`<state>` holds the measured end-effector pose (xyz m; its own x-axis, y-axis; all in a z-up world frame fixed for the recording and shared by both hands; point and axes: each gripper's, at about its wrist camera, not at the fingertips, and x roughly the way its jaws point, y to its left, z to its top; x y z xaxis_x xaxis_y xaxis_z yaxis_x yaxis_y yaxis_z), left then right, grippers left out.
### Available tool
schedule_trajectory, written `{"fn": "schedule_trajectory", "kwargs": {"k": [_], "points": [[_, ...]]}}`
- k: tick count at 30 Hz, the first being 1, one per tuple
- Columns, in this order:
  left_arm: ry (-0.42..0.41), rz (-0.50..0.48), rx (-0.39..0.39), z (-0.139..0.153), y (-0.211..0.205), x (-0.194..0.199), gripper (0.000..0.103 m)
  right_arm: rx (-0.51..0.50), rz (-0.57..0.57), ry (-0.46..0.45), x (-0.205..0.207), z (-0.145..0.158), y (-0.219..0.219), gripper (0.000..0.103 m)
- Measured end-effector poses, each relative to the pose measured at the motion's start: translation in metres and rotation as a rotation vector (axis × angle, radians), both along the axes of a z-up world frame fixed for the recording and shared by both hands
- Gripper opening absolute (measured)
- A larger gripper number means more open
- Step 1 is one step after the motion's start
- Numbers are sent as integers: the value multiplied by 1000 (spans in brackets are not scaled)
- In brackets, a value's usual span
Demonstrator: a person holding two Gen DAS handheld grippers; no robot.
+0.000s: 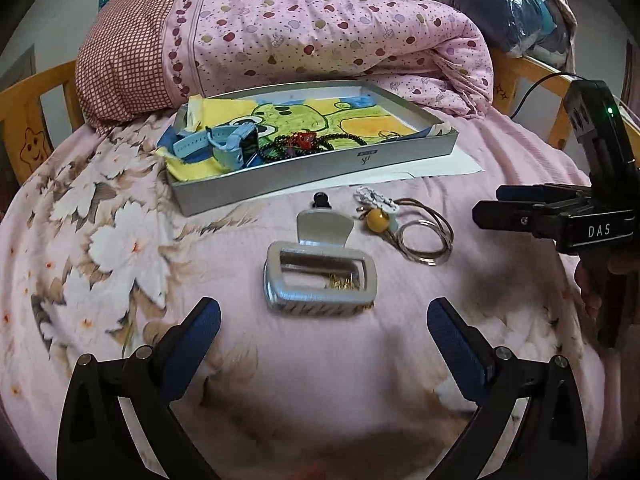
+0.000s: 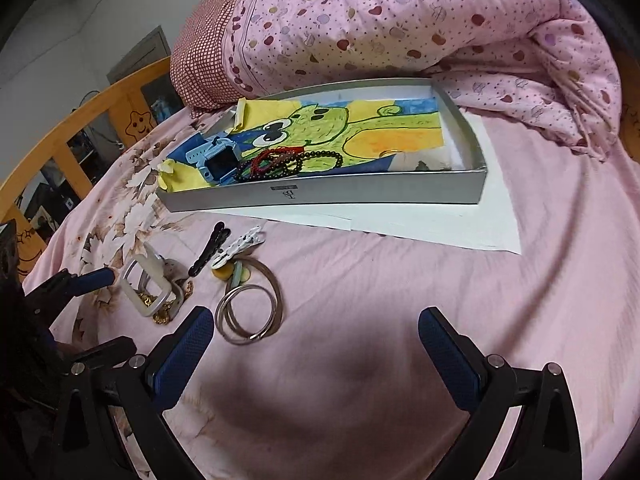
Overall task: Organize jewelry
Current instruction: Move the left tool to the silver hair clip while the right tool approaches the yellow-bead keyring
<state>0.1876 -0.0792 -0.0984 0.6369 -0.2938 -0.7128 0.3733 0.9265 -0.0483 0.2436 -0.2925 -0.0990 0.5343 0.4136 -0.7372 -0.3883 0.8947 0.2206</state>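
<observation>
A grey tray [image 1: 320,170] on the bed holds a blue smartwatch [image 1: 230,144] and dark bead bracelets [image 1: 308,142] on a cartoon drawing; it also shows in the right wrist view [image 2: 328,196]. In front of it lie a silver buckle [image 1: 320,276] over a gold chain [image 1: 344,282], a black clip [image 1: 321,199], a white clip [image 1: 376,199], a yellow bead [image 1: 377,221] and silver bangles [image 1: 426,242]. My left gripper [image 1: 324,320] is open, just short of the buckle. My right gripper [image 2: 316,328] is open, with the bangles [image 2: 250,314] by its left finger.
A rolled pink quilt [image 1: 320,36] lies behind the tray. White paper [image 2: 460,224] sticks out under the tray. A wooden bed rail [image 2: 80,120] runs along the left and another [image 1: 536,76] at the back right. A blue plastic-wrapped bundle [image 1: 504,4] sits at the far right.
</observation>
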Motion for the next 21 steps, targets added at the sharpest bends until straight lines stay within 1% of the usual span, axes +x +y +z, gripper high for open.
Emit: {"fn": "schedule_trajectory", "kwargs": {"k": [3, 6, 8, 10, 11, 13, 15, 17, 18, 19, 20, 21], "points": [[5, -7, 27, -4, -7, 9, 101, -8, 28, 12, 9, -3, 4, 92], [12, -10, 46, -6, -13, 18, 101, -13, 52, 16, 18, -5, 9, 88], [7, -5, 62, -7, -17, 23, 101, -9, 73, 21, 24, -5, 14, 82], [11, -3, 68, -9, -19, 27, 101, -10, 92, 28, 29, -7, 19, 72], [12, 1, 76, -10, -19, 28, 99, -11, 108, 36, 32, -8, 23, 69], [19, 1, 86, -12, -21, 31, 94, -18, 133, 43, 36, -11, 30, 58], [26, 5, 94, -13, -21, 33, 92, -30, 161, 49, 40, -13, 37, 51], [37, 8, 98, -15, -21, 36, 81, -56, 180, 52, 41, -16, 44, 46], [41, 12, 104, -15, -21, 37, 79, -65, 184, 54, 42, -17, 46, 41], [47, 15, 108, -16, -22, 38, 75, -73, 185, 55, 42, -18, 48, 36], [56, 19, 108, -17, -21, 40, 70, -75, 186, 54, 43, -18, 48, 34], [63, 24, 108, -18, -21, 41, 67, -80, 185, 53, 43, -18, 49, 28]]}}
